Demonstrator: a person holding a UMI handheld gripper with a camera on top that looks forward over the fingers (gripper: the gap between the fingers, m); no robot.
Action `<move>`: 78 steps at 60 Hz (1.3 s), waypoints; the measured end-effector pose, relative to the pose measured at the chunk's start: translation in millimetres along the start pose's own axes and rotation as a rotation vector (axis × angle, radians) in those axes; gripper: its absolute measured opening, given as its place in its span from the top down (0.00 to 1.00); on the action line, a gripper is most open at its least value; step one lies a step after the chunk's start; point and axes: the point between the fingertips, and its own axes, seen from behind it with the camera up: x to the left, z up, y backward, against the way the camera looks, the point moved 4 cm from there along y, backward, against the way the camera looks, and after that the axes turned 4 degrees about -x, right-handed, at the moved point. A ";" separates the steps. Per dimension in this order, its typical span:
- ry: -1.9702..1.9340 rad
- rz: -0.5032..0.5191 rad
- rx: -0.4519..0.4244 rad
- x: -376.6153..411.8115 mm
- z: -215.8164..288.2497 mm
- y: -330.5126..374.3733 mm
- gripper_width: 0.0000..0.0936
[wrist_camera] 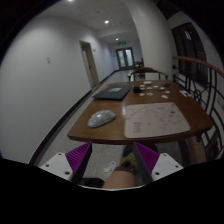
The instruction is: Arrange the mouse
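**Approach phase: mouse not yet reached**

Mouse [101, 118] placement is the point of the task, and the mouse is seen lying on the near left part of the wooden tabletop [100, 133], a pale grey rounded shape resting free with nothing touching it. Just beside it, towards the right, a large light mat or sheet [155, 120] is spread flat. Further back a dark laptop-like slab [112, 92] is laid, with small scattered items [153, 88] next to it that cannot be identified. A chair [135, 72] is placed at the far end, and a corridor with doors is visible beyond.

The gripper [112, 163] is held well short of the tabletop edge, with the mouse beyond the fingers and somewhat left of their line. The purple pads are seen apart, and something blurred and greenish appears between them that cannot be made out; whether it is gripped cannot be told.

The step in hand is judged to be the approach. The next move would call for the fingers to be carried forward and left, lowered over the mouse, and closed across its sides.
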 end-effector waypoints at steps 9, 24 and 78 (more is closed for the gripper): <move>0.022 0.085 0.025 46.2 -5.7 -54.3 0.09; 0.075 0.016 0.021 80.1 8.8 -141.8 0.10; 0.091 -0.077 -0.288 -7.0 202.1 -118.8 0.64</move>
